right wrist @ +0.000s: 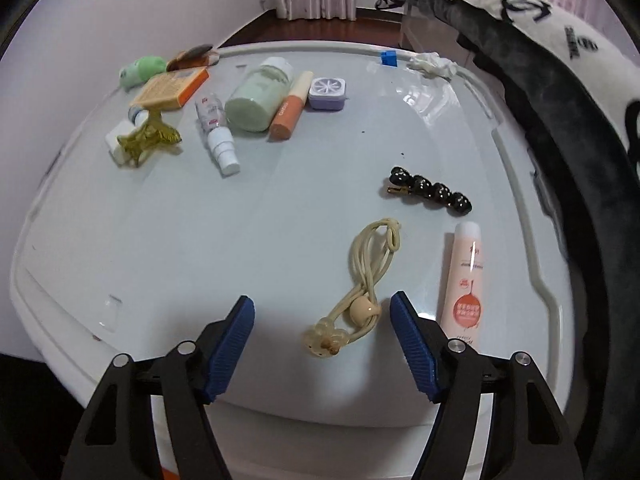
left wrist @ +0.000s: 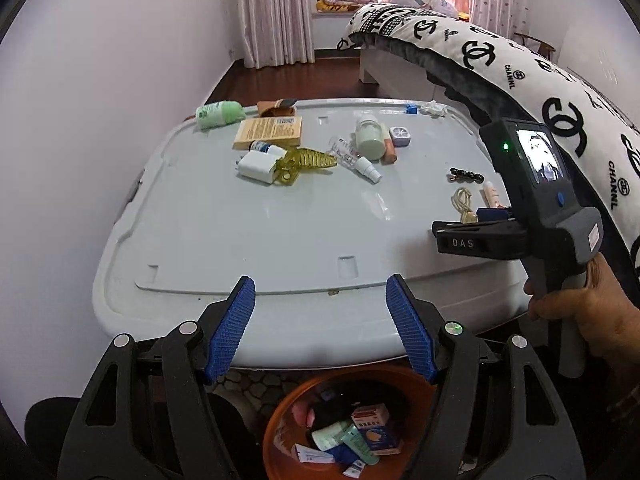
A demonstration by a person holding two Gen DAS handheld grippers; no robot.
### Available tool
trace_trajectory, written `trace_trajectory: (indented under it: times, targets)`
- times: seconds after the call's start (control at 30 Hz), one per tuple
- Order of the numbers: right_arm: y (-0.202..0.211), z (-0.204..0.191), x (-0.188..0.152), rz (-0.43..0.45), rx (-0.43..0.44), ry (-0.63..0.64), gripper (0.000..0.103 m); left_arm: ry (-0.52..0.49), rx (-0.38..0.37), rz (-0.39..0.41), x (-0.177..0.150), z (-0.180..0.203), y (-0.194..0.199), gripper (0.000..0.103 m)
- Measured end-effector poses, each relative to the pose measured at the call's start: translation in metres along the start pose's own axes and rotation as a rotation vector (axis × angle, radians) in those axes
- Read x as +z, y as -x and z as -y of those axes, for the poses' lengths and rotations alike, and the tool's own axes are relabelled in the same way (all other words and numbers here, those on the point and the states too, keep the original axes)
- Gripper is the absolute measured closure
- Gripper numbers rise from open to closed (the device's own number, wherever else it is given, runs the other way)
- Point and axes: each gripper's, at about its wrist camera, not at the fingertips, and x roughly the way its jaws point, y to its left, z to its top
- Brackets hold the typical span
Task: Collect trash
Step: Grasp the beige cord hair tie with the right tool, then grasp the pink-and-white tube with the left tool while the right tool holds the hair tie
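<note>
My left gripper is open and empty, above the near edge of the white box lid, over an orange bin that holds several discarded packages. My right gripper is open and empty over the lid's near right part. A cream hair tie lies just ahead between its fingertips, a pink tube to its right. A crumpled white tissue lies at the far right corner, also in the left wrist view. The right gripper's body shows in the left wrist view.
On the lid lie a black hair clip, green jar, spray bottle, orange tube, purple case, orange box, yellow claw clip, green pouch. A black-and-white pillow borders the right side.
</note>
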Motion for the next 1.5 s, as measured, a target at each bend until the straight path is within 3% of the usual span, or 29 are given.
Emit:
trace_trajectory:
  times: [0.07,0.13,0.2,0.27,0.8,1.0,1.1,1.17,1.27,1.37,1.5]
  targets:
    - [-0.001,0.001,0.000,-0.001,0.007,-0.003,0.036,0.006,-0.004,-0.008,0.000,-0.001,-0.002,0.036]
    - [0.001,0.001,0.000,0.002,0.011,0.002,0.046,0.008,-0.007,-0.011,0.000,-0.001,-0.004,0.036]
    - [0.003,0.001,0.002,-0.003,0.022,-0.001,0.073,0.005,-0.006,-0.016,0.000,0.000,-0.005,0.036]
    - [0.004,0.003,0.002,-0.010,0.036,-0.007,0.084,0.005,-0.002,-0.022,-0.001,0.000,-0.006,0.036]
    - [0.052,0.019,0.005,0.103,0.163,-0.085,0.087,-0.004,0.014,-0.057,-0.005,0.004,-0.013,0.036]
    - [0.091,0.001,-0.027,0.131,0.229,-0.024,0.087,0.007,0.013,-0.057,-0.003,0.001,-0.011,0.036]
    - [0.111,-0.004,-0.051,0.142,0.262,-0.011,0.087,0.043,-0.015,-0.064,0.006,-0.001,-0.015,0.036]
    - [0.128,0.000,-0.063,0.167,0.259,-0.016,0.087,0.049,-0.078,-0.064,0.016,0.008,-0.023,0.036]
    - [0.148,0.020,-0.069,0.202,0.230,-0.044,0.087,0.021,-0.182,-0.048,0.040,0.041,-0.041,0.036]
    - [0.168,0.046,-0.071,0.234,0.186,-0.081,0.087,-0.007,-0.229,-0.047,0.059,0.083,-0.068,0.036]
    - [0.190,0.084,-0.071,0.264,0.128,-0.130,0.087,-0.011,-0.288,-0.103,0.071,0.136,-0.106,0.037]
